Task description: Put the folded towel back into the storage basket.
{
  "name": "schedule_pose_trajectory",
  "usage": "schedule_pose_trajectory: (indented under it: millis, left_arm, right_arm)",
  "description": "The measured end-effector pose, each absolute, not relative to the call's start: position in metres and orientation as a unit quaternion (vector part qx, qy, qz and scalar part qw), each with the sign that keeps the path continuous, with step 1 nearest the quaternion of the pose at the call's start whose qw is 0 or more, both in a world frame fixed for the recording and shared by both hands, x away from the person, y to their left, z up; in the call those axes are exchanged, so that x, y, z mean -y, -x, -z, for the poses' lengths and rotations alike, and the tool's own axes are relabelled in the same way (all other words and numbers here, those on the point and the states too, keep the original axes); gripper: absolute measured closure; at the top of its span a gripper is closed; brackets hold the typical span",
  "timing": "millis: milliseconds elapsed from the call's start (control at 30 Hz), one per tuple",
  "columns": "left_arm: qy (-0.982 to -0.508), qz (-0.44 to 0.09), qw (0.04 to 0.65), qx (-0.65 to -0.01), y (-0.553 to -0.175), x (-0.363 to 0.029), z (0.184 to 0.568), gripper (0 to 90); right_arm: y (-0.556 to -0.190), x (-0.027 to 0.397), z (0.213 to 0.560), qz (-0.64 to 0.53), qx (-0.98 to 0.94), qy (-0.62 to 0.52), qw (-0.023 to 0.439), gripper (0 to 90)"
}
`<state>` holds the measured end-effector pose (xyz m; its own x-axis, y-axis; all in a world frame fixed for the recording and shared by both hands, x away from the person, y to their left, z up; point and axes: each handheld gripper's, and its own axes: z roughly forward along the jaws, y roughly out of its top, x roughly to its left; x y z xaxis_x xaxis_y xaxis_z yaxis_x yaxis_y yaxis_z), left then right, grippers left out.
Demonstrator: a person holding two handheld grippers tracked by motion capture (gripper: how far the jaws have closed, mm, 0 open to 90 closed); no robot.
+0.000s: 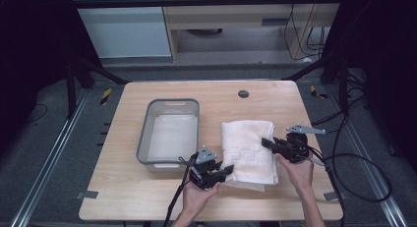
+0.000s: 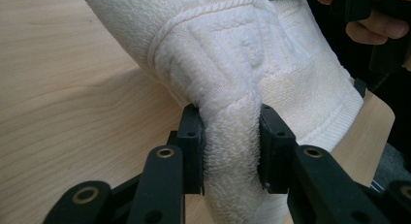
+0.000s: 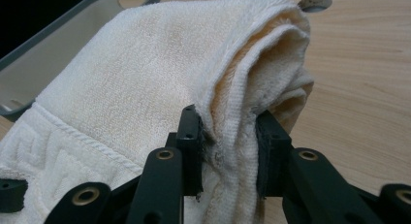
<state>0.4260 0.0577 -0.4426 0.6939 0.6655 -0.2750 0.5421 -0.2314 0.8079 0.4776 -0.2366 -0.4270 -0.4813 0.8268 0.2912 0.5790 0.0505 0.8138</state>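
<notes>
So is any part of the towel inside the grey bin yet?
No: in the high view the towel lies on the table beside the grey bin, not in it.

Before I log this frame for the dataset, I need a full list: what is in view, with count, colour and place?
towel: one, cream-white, folded, on the table right of the basin, pinched at two edges.
basin: one, grey, rectangular, on the table's left half, nothing visible inside.
table: one, light wood, centre of the high view.
cable hole: one, dark, round, near the table's far edge.
left gripper: one, black, clamped on the towel's near left edge.
right gripper: one, black, clamped on the towel's right edge.
hands: two, bare, each holding a gripper, coming in from the near side.
</notes>
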Motion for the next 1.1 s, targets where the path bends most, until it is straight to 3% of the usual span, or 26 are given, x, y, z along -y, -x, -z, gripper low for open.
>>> schedule_pose_trajectory:
  millis: [1100]
  left_arm:
    - [-0.774,-0.121,0.504,-0.363,-0.419,-0.091,0.385,67.0]
  right_arm:
    - [-0.474,0.205,0.371,-0.528,-0.699,-0.452,0.169,69.2]
